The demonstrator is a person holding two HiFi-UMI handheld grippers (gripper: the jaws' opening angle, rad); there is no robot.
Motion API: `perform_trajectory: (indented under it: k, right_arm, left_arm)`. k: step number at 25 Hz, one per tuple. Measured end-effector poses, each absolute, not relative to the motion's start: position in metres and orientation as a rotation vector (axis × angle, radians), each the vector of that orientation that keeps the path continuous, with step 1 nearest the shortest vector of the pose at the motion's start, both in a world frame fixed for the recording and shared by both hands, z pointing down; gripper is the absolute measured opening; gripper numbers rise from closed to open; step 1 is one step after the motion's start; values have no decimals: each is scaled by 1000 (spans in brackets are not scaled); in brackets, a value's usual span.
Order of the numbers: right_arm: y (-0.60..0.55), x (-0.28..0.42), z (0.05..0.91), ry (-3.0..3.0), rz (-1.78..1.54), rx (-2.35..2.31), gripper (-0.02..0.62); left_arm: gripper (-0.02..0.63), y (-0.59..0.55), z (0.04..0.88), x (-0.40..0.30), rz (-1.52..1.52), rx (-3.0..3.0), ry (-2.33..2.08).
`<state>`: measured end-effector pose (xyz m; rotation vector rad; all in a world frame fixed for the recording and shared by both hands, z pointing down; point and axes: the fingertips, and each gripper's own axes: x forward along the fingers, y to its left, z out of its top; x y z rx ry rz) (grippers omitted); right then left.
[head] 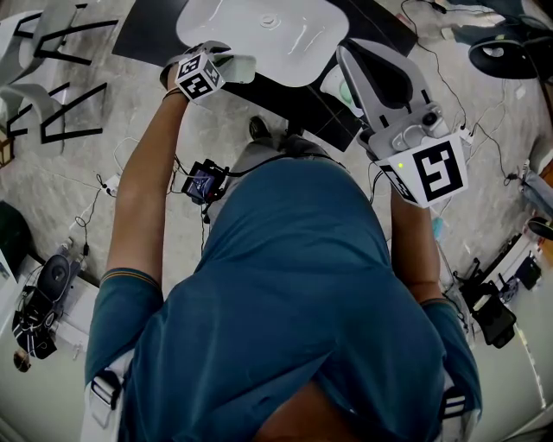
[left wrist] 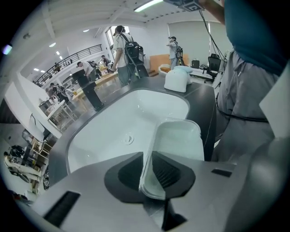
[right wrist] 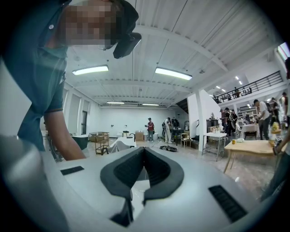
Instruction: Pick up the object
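Observation:
A translucent white plastic container [left wrist: 179, 140] stands on edge over the white sink basin [left wrist: 108, 136]. Its near rim sits between the dark pads of my left gripper [left wrist: 149, 168], which is shut on it. In the head view the same container [head: 243, 67] pokes out of the left gripper [head: 225, 64] at the near edge of the basin [head: 259, 26]. My right gripper [head: 347, 59] is held level over the counter's right side. Its jaws [right wrist: 144, 152] are shut, tips meeting with nothing between them.
The basin is set in a dark counter [left wrist: 206, 106]. A white rounded object [left wrist: 177, 79] stands on the counter beyond the basin. Cables [head: 484, 121] and gear lie on the floor around my legs. Several people stand far off in the hall.

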<state>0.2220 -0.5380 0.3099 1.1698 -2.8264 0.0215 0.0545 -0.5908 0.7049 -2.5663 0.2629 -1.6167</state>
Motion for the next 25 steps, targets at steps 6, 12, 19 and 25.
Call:
perform_trajectory:
  k: [6,12,19,25]
  right_arm:
    - [-535,219,309,-2821,16,1168,14]
    - [-533,217,309,-2821,13,1165,14]
    - [-528,213,307,-2825,-2,1155,14]
    - [-524,211,303,-2826,-14,1155,14]
  left_arm:
    - [27,-588,706,53,-1614,-2586,300]
    - [11,-589,697,51,-1579,-2613,362]
    - [9,-583,693,49,-1560,-2647,415]
    - [9,-583,674,45,-1478,-2705,532]
